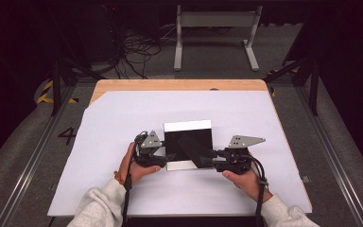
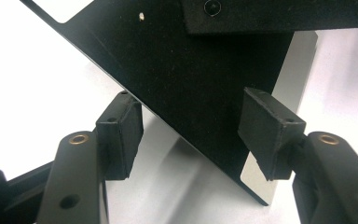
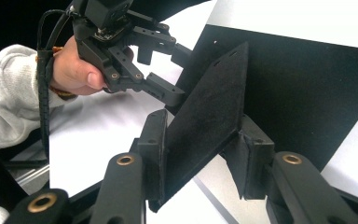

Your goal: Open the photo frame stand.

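A black square board (image 1: 201, 139) with pale bands along two edges lies flat on the white sheet, in the middle of the table. A narrow black felt-like strip (image 1: 189, 147) rises at a slant over it. My right gripper (image 3: 200, 144) is shut on the strip (image 3: 209, 107), a pad pressed on each face near its lower end. My left gripper (image 2: 191, 121) sits at the board's left side, open, with a corner of the board (image 2: 191, 70) between its jaws. In the high view the left gripper (image 1: 166, 153) and right gripper (image 1: 207, 158) face each other across the board.
The white sheet (image 1: 123, 123) covers most of the wooden table (image 1: 170, 85). Beyond the far edge are a tangle of cables (image 1: 137, 52) and a white metal stand (image 1: 215, 19) on the floor. The person's grey sleeves come in from the bottom.
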